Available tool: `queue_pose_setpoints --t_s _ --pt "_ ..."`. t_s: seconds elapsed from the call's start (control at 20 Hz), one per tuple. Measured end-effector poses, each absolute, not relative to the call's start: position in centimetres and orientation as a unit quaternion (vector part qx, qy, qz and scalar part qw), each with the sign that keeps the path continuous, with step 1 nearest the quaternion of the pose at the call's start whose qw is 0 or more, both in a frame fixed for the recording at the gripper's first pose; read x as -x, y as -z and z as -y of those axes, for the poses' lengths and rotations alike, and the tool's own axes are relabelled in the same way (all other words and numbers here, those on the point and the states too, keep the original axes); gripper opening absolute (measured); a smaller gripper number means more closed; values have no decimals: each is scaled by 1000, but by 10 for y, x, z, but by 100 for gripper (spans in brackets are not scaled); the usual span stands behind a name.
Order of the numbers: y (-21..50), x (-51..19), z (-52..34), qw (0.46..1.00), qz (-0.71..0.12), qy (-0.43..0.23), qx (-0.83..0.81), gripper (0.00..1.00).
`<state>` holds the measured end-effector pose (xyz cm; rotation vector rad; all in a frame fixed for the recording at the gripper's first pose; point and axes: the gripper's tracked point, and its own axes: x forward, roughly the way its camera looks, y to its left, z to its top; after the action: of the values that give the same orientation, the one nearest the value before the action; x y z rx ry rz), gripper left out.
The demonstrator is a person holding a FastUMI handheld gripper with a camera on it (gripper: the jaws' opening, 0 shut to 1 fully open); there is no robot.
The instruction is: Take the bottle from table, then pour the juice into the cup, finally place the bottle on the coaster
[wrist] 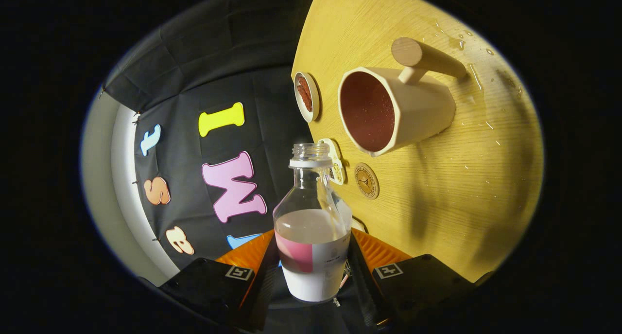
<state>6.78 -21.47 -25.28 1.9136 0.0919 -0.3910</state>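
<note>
Hand-held gripper: clamped on bottle, tilted. Cup at 1 o'clock; tip mouth over rim, slow.

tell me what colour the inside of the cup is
Dark reddish-brown inside the cup, seen in the gripper view.

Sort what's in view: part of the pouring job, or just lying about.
Job: bottle, uncapped, clamped between both fingers of the tool; cup with red juice; coaster.

Lying about: small dish; pale tag behind the bottle neck; droplets on the table.
</note>
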Motion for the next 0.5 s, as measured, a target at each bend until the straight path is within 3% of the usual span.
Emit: queue_pose_setpoints --t_s 0.5 --pt "248 -75 220 538 -22 169 -825 75"
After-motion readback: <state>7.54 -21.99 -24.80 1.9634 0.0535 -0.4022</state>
